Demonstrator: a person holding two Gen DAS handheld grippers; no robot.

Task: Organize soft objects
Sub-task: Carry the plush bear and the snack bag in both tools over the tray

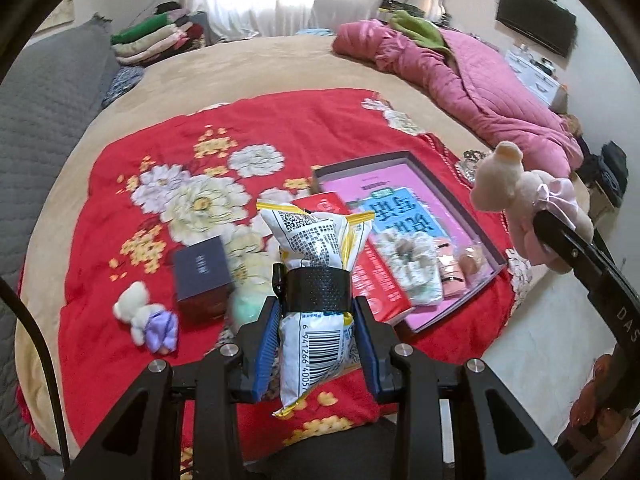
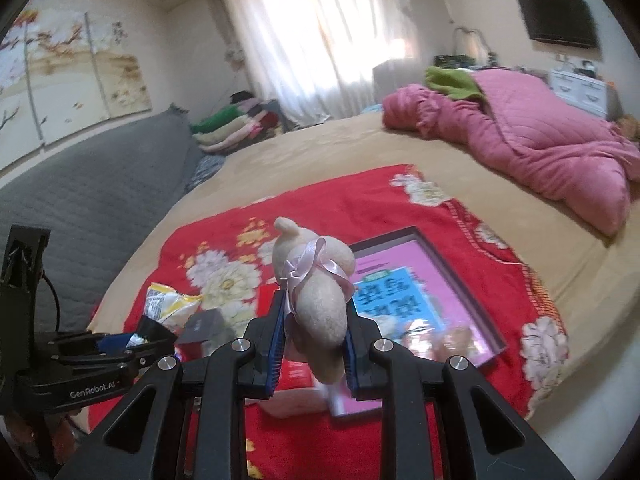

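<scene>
Two claws, two soft catches above a red floral blanket [image 1: 224, 128] on a bed.

Left claw [image 1: 316, 320] clamped on a white-and-yellow snack bag [image 1: 316, 240], held upright over the blanket; right claw [image 2: 314, 344] gripping a cream plush bear with pink ribbon [image 2: 316, 288], seen at 3 o'clock in the left wrist view. Below, at 2 o'clock from the bag, an open flat box [image 1: 400, 160] with a pink book; at 9 o'clock, a dark small box [image 1: 202, 272] and a plush bear in purple [image 1: 148, 316].
</scene>
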